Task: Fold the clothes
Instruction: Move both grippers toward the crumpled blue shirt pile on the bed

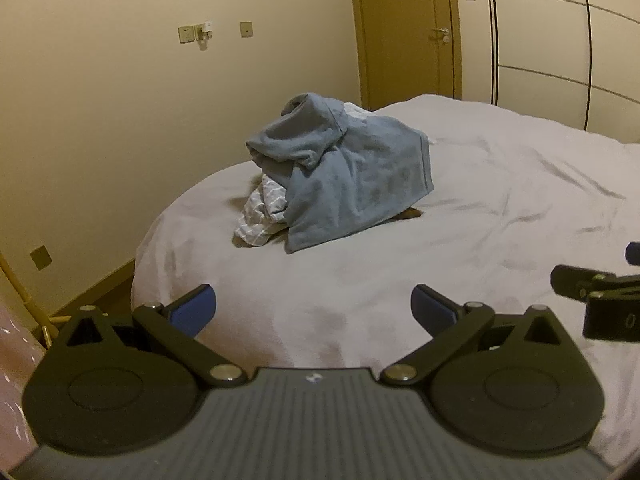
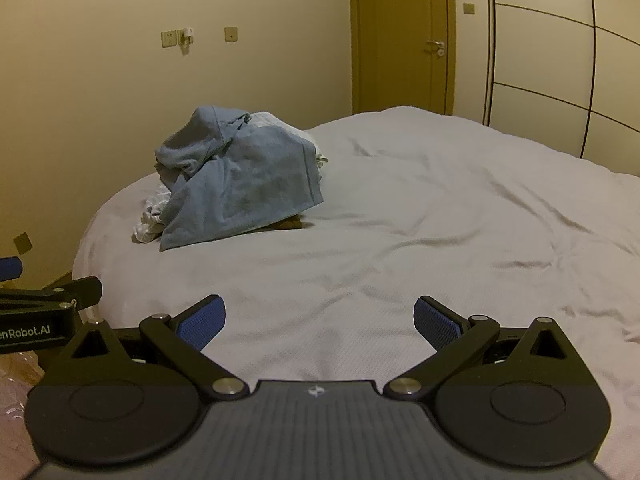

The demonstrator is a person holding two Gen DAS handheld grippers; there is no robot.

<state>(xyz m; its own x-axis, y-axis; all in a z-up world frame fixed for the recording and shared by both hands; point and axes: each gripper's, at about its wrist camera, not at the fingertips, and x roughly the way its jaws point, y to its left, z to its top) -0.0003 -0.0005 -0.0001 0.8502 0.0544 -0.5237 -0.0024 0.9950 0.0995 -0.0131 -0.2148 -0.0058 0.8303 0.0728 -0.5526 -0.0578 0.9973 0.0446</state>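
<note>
A heap of clothes lies on the bed, topped by a blue-grey garment over a grey-and-white patterned cloth. The same blue-grey garment and a pale cloth show at the left in the right wrist view. My left gripper is open and empty, low over the near part of the bed, well short of the heap. My right gripper is open and empty, to the right of the left one. Each gripper shows at the edge of the other's view: the right one, the left one.
The bed has a wrinkled pale cover. A small brown thing peeks from under the heap. A beige wall with sockets runs on the left, a door and wardrobe panels at the back. The floor lies past the bed's left edge.
</note>
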